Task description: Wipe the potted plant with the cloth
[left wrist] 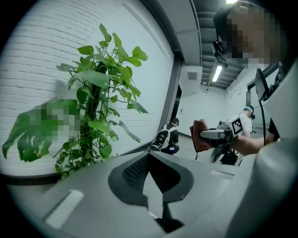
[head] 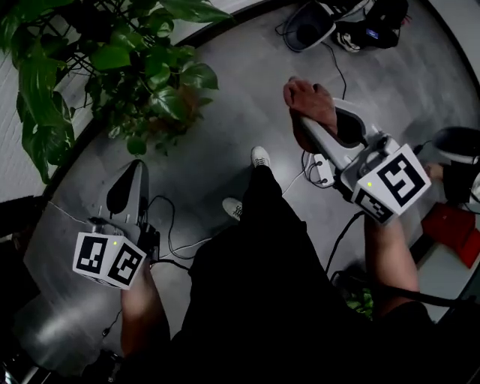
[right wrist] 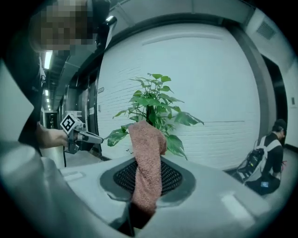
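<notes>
Floor [head: 225, 105]: grey and smooth with a dull sheen. Thin cables [head: 335, 69] trailed across it.
Wall [right wrist: 209, 83]: white-painted brick. It curved behind the plant, with a dark strip along its foot.
Ceiling: bare, with tube lamps [left wrist: 217, 73] at 1 o'clock in the left gripper view.
Plant [head: 112, 67]: stood by the wall, at 11 o'clock in the head view. It had broad green leaves on a dark upright stem, and the foliage hid the pot. It showed dead ahead in the right gripper view [right wrist: 153, 111] and at 10 o'clock in the left gripper view [left wrist: 100, 93].
Cloth [head: 307, 97]: reddish-brown and nubbly, at 1 o'clock in the head view and well apart from the leaves. In the right gripper view it [right wrist: 148, 162] rose in a twisted fold from between the jaws.
Right gripper [head: 319, 124]: clenched on the cloth and aimed at the plant.
Left gripper [head: 135, 166]: at 8 o'clock in the head view, its jaws pressed together with nothing between them. It pointed at the plant without touching it.
Shoes [head: 260, 157]: white, planted mid-floor below dark trousers.
Bystander [right wrist: 272, 148]: crouched at the wall's foot at 4 o'clock in the right gripper view, with a backpack [right wrist: 251, 165] beside them.
Clutter: dark bags [head: 337, 22] lay on the floor at 1 o'clock in the head view, and something red [head: 450, 229] at 4 o'clock.
</notes>
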`<state>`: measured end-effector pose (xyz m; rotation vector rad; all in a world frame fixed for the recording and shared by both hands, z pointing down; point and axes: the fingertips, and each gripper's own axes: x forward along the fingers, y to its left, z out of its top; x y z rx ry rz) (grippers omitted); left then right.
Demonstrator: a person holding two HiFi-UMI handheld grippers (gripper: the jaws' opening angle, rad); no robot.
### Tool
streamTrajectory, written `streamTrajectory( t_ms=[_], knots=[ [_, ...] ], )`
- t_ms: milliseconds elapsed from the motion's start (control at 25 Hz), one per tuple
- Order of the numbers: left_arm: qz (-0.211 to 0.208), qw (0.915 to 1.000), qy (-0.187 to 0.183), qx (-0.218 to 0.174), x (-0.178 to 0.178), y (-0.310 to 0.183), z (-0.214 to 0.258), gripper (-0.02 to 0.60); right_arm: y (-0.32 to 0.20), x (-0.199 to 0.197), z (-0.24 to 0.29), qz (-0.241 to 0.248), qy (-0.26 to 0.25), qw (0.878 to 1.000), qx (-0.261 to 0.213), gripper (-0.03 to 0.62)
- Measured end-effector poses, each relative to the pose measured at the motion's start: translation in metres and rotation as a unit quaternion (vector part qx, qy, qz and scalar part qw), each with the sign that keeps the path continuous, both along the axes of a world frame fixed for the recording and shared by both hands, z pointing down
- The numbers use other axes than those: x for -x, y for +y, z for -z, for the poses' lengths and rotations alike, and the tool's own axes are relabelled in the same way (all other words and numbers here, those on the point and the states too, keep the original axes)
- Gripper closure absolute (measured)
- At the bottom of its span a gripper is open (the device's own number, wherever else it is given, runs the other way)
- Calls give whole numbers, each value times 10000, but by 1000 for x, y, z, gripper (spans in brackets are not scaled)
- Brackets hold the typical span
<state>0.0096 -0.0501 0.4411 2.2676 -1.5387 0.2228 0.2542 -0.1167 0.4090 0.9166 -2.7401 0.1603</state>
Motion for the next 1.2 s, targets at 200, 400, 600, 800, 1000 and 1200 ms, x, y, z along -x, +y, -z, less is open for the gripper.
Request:
streamTrajectory(
  t_ms=[200, 400, 600, 800, 1000, 1200],
  knots=[
    [-132, 9998, 22, -146, -19, 12, 11, 565, 32, 18, -13, -83, -279, 9991, 299, 525],
    [54, 9996, 108, -237, -24, 35, 31, 565, 63, 65, 3, 615, -283, 9975, 205, 525],
    [545, 9974, 105, -460, -22, 48, 40, 565, 65, 84, 22, 1187, -294, 9925, -44, 526],
    [936, 9944, 153, -474, -51, 70, 45, 565, 74, 55, 30, 1404, -322, 9896, 23, 526],
    [1272, 9898, 255, -585, -83, 90, 57, 565, 92, 27, 45, 1727, -344, 9843, -113, 526],
    [1403, 9881, 196, -601, -119, 114, 61, 565, 113, -7, 53, 1859, -358, 9817, -190, 526]
  ],
)
